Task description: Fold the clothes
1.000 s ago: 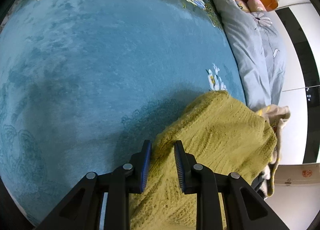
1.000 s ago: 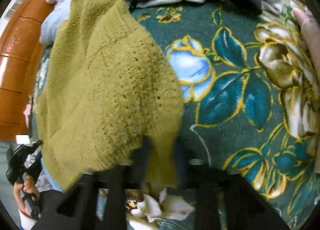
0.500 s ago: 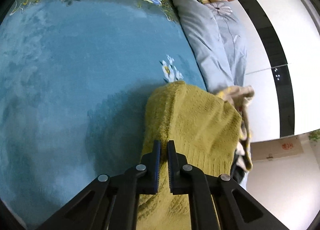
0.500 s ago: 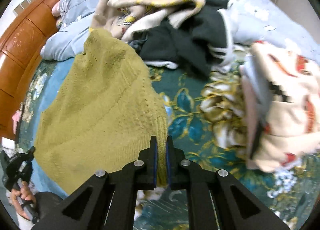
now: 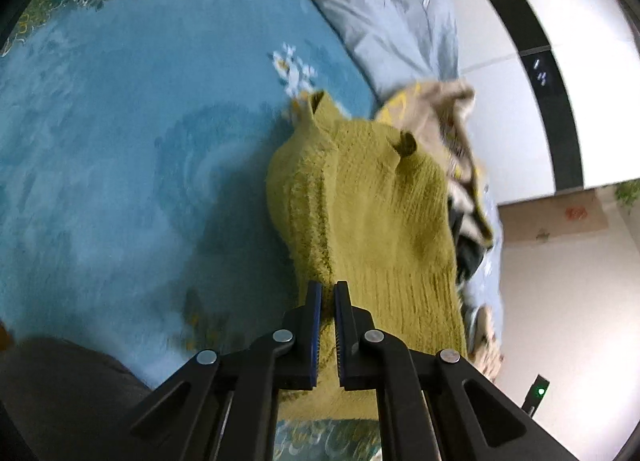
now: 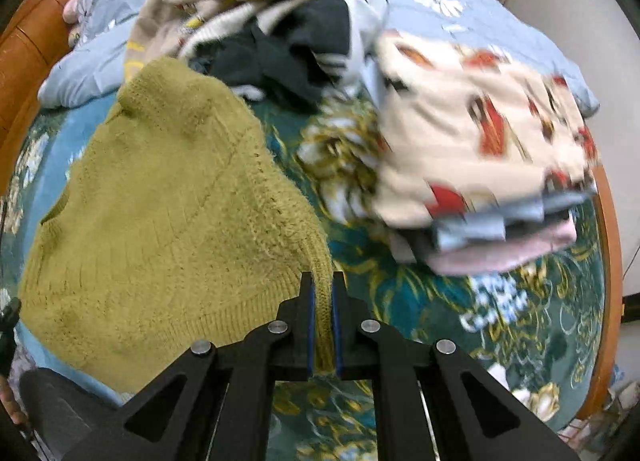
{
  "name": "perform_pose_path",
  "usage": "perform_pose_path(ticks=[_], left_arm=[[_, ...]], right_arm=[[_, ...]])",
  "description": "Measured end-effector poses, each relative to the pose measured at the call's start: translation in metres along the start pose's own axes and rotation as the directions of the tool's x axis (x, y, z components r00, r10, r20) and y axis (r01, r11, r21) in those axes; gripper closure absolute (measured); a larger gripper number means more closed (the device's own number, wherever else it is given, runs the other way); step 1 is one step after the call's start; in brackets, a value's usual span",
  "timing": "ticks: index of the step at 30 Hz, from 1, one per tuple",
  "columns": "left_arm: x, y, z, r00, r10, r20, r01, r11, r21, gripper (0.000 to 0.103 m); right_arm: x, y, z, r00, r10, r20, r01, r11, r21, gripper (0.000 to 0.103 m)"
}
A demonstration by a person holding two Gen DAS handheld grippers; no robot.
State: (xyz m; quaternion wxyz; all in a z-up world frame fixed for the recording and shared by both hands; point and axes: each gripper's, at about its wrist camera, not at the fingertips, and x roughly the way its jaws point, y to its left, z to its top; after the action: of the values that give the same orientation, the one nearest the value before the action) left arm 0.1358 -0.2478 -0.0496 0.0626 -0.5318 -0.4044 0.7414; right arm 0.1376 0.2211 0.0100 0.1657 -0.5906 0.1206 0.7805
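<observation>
An olive-green knitted sweater (image 6: 160, 201) hangs stretched above the teal flowered bedspread (image 6: 500, 325), held by its ribbed hem at two corners. My right gripper (image 6: 322, 293) is shut on one hem corner. In the left wrist view the same sweater (image 5: 372, 205) trails away from my left gripper (image 5: 327, 301), which is shut on the other hem corner. Its neckline end reaches toward the pile of clothes, lifted off the bed.
A heap of unfolded clothes (image 6: 280, 37), beige, black and striped, lies at the far side. A folded stack (image 6: 492, 181) topped by a cream red-patterned garment sits right. A pale blue quilt (image 5: 384, 9), a wooden headboard (image 6: 20, 61) and white walls border the bed.
Both grippers closed on the sweater's hem and lifted it up and back. The sweater now hangs off the bedspread, and more of the bed shows.
</observation>
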Motion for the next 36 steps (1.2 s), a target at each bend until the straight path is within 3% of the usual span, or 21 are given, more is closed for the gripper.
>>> perform_pose_path(ticks=[5, 8, 12, 14, 15, 16, 18, 19, 21, 23, 26, 31, 32, 36], left_arm=[[0.019, 0.003, -0.008, 0.993, 0.111, -0.040, -0.110, 0.994, 0.027, 0.097], [0.029, 0.007, -0.004, 0.992, 0.118, -0.050, -0.118, 0.993, 0.000, 0.096], [0.035, -0.002, 0.003, 0.989, 0.142, -0.042, -0.142, 0.990, 0.015, 0.095], [0.038, -0.006, 0.006, 0.986, 0.155, -0.059, -0.154, 0.988, 0.020, 0.094], [0.040, -0.007, 0.008, 0.985, 0.161, -0.067, -0.160, 0.987, 0.022, 0.092], [0.039, -0.008, 0.013, 0.984, 0.167, -0.060, -0.166, 0.986, 0.021, 0.092], [0.035, -0.010, 0.023, 0.983, 0.178, -0.039, -0.177, 0.984, 0.018, 0.086], [0.033, -0.010, 0.028, 0.983, 0.184, -0.028, -0.183, 0.983, 0.016, 0.083], [0.029, -0.012, 0.038, 0.981, 0.195, -0.007, -0.195, 0.981, 0.012, 0.062], [0.034, -0.015, 0.047, 0.977, 0.215, 0.007, -0.215, 0.977, 0.010, 0.050], [0.045, -0.019, 0.059, 0.969, 0.248, 0.016, -0.248, 0.969, 0.010, 0.047], [0.082, -0.024, 0.045, 0.933, 0.359, -0.033, -0.355, 0.930, 0.094, 0.046], [0.084, -0.023, 0.043, 0.929, 0.368, -0.029, -0.363, 0.926, 0.103, 0.046], [0.084, -0.019, 0.037, 0.922, 0.386, -0.001, -0.383, 0.915, 0.124, 0.046]], right_arm=[[0.028, -0.022, -0.033, 0.996, 0.008, -0.087, -0.006, 1.000, 0.017, 0.096], [0.051, -0.020, -0.032, 0.991, 0.022, -0.133, -0.020, 1.000, 0.012, 0.096], [0.051, -0.006, -0.018, 0.987, 0.031, -0.155, -0.045, 0.995, -0.092, 0.093], [0.043, 0.001, -0.008, 0.987, 0.046, -0.154, -0.067, 0.988, -0.138, 0.076], [0.037, 0.005, -0.002, 0.990, 0.057, -0.128, -0.077, 0.984, -0.158, 0.063], [0.030, 0.010, 0.004, 0.993, 0.068, -0.101, -0.085, 0.980, -0.179, 0.057], [0.023, 0.021, 0.017, 0.992, 0.110, -0.065, -0.121, 0.972, -0.202, 0.057], [0.027, 0.034, 0.023, 0.987, 0.143, -0.068, -0.154, 0.966, -0.206, 0.057], [0.036, 0.062, 0.035, 0.975, 0.209, -0.076, -0.220, 0.952, -0.214, 0.057], [0.045, 0.090, 0.048, 0.958, 0.273, -0.085, -0.285, 0.933, -0.221, 0.057], [0.058, 0.132, 0.066, 0.925, 0.367, -0.099, -0.381, 0.896, -0.230, 0.057], [0.058, 0.257, 0.095, 0.887, 0.448, -0.113, -0.452, 0.792, -0.410, 0.057], [0.059, 0.285, 0.102, 0.884, 0.453, -0.119, -0.455, 0.769, -0.449, 0.057], [0.075, 0.358, 0.112, 0.911, 0.387, -0.142, -0.398, 0.734, -0.551, 0.057]])
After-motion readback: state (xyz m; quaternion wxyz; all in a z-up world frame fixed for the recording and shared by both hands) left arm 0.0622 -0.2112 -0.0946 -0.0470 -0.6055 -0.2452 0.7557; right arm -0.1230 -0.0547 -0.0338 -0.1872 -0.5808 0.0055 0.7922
